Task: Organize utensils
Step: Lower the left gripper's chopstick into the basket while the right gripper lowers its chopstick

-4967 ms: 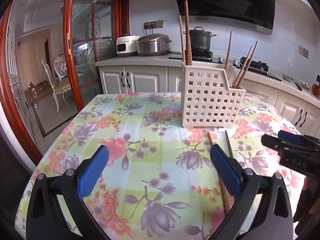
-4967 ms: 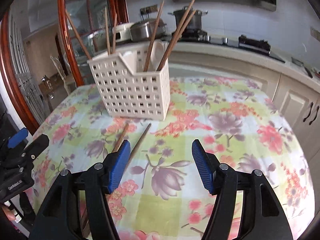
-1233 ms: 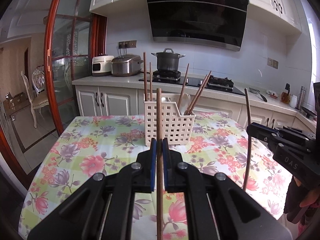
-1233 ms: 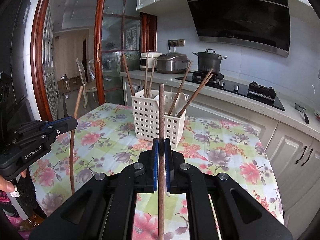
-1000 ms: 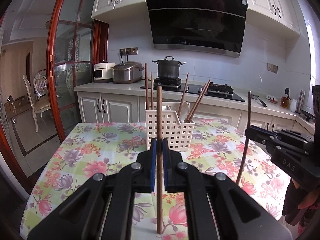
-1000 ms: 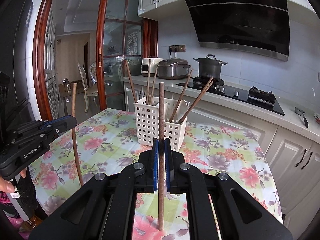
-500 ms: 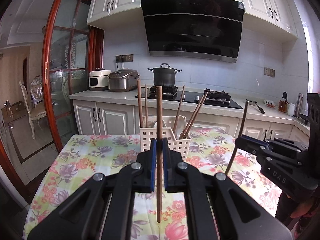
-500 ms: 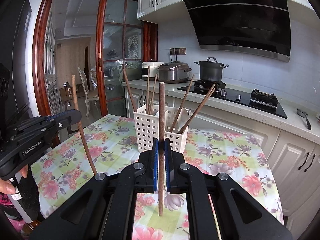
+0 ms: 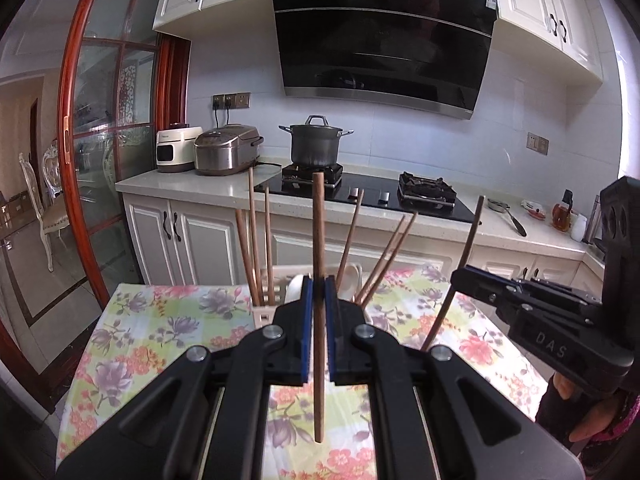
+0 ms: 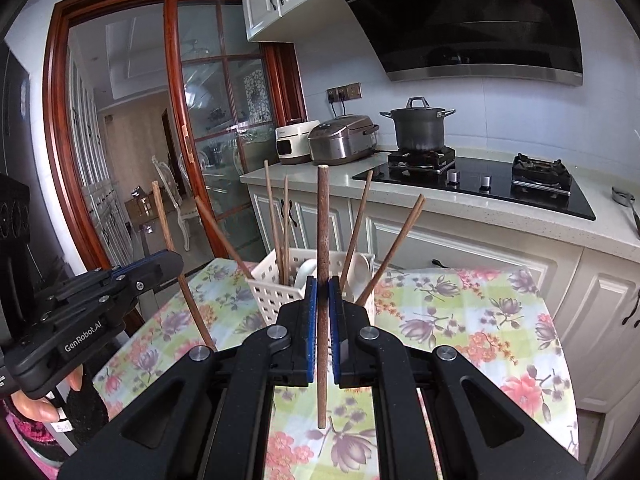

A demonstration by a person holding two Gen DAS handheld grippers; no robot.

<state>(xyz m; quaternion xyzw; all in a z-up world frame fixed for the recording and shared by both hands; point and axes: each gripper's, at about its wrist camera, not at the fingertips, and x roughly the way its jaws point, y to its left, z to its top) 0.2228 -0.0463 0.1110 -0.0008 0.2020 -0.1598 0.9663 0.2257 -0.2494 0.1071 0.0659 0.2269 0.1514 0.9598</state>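
Floral-clothed surface (image 9: 168, 320) carries a white basket (image 10: 272, 284); each tool, left (image 9: 316, 312) and right (image 10: 322, 316), clamps 1 chopstick (image 9: 318, 240) upright, awaiting lowering into it.

The table (image 10: 460, 320) wears a floral cloth of pink and purple blooms on yellow-green checks. A white perforated utensil basket (image 10: 276, 292) stands on it toward the far edge, upright, with wooden chopsticks (image 10: 274, 220) and white spoons (image 10: 362, 266) inside.
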